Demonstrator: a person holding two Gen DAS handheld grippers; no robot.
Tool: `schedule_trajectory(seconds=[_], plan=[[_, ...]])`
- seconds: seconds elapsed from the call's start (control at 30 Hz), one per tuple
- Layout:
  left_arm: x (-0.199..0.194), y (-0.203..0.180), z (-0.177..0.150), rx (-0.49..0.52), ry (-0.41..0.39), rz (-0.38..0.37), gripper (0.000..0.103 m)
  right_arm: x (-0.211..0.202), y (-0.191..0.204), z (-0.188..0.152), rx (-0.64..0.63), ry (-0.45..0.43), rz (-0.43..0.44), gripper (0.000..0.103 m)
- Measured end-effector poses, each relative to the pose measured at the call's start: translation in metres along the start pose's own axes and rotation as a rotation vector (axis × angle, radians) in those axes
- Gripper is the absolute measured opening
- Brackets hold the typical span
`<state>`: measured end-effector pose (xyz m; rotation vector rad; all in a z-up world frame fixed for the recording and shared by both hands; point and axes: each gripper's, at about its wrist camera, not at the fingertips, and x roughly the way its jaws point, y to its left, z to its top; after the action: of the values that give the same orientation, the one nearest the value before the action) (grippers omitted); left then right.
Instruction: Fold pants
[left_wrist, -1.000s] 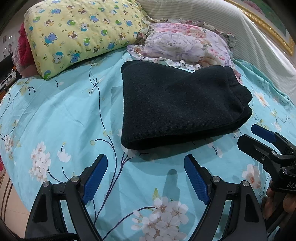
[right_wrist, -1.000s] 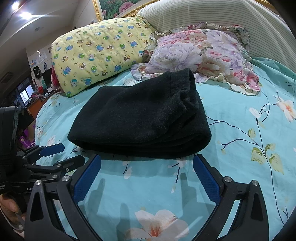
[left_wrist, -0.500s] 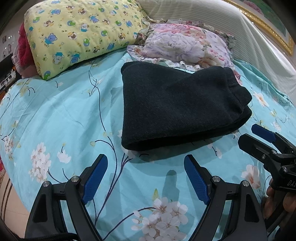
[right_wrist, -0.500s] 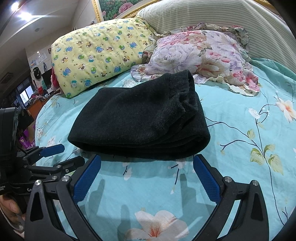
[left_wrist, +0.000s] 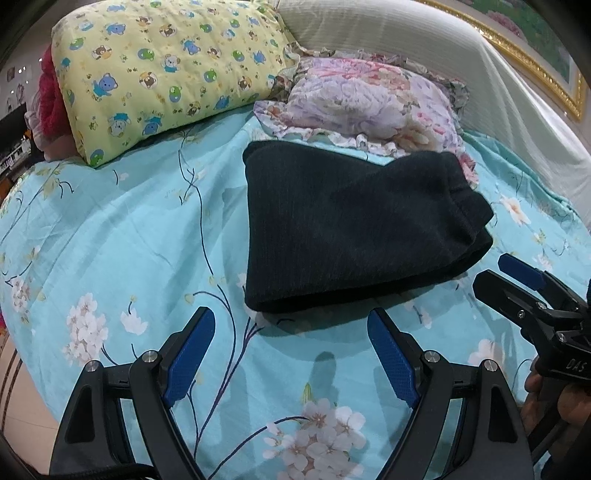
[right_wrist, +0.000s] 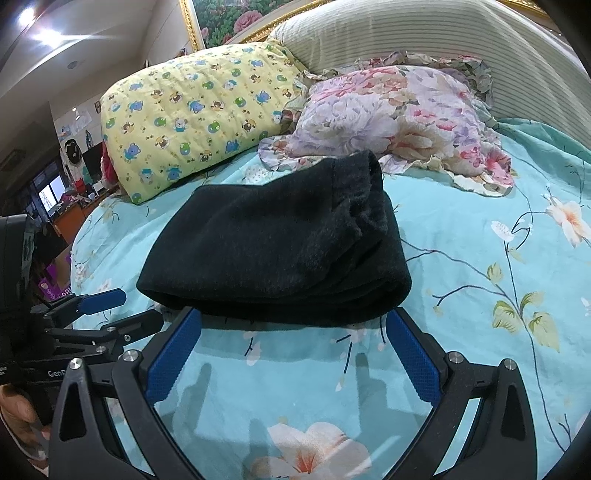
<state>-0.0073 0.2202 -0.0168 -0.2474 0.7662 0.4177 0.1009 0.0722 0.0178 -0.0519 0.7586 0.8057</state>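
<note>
Left gripper (left_wrist: 290, 349): jaws spread wide, empty, hovering over bedsheet (left_wrist: 122, 236) just short of near fold edge. Right gripper (right_wrist: 293, 349): jaws spread, empty, fingertips just beside near edge of bundle, contact not confirmed. Pants (right_wrist: 280, 240): black, stacked in compact multi-layer bundle, mid-bed, flat on sheet. Beyond: yellow cartoon pillow (left_wrist: 166, 70), floral pillow (right_wrist: 399, 114). Judgement: folding appears complete or near complete; at most final tidy left.

A bed (left_wrist: 110, 236) in a turquoise floral sheet is filling the frame. Folded black pants (left_wrist: 351, 229) are lying mid-frame, and a yellow pillow (left_wrist: 162, 70) and a floral pillow (left_wrist: 369, 107) are sitting along the top.
</note>
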Motion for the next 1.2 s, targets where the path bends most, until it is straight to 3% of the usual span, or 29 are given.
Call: schedule_trajectory(seconds=[1.2], plan=[[-0.016, -0.005, 0.014, 0.004, -0.061, 0.017, 0.085, 0.002, -0.001, 0.013, 0.012, -0.026, 0.003, 0.101]])
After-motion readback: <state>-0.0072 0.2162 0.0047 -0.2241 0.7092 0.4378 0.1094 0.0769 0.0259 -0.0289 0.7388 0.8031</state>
